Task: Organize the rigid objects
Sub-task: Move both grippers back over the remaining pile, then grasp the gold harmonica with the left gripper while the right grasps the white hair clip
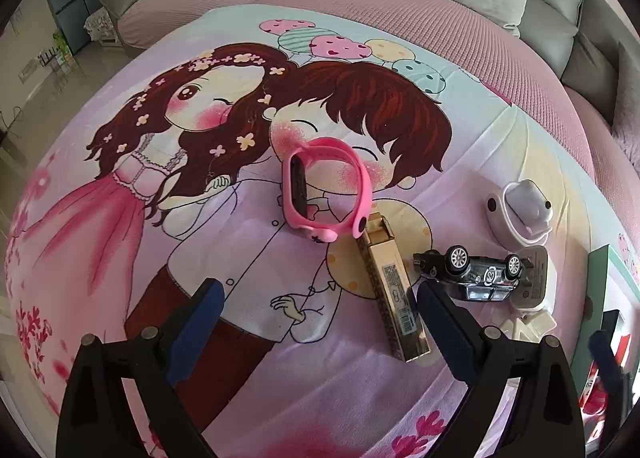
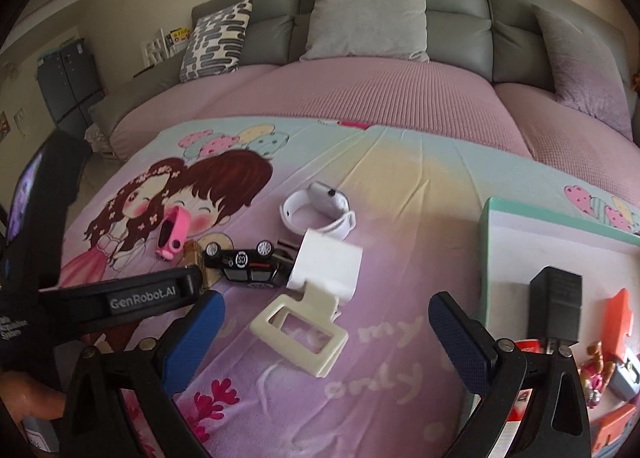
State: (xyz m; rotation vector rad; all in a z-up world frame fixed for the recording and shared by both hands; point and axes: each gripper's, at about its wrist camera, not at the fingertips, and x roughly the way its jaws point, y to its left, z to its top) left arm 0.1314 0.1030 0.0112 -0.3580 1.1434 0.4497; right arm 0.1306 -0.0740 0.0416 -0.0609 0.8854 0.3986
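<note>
Two tools, left tool (image 1: 316, 306) and right tool (image 2: 326, 316), both spread wide and empty; toy car (image 2: 244, 264) at eleven o'clock of right tool.

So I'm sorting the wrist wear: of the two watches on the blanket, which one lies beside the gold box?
The pink watch: its strap end touches the top of the gold box. The white watch lies apart, beyond the toy car.

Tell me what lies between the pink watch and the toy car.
A long gold box lies between the pink watch and the toy car, which lies on its side. The left wrist view shows it best.
</note>
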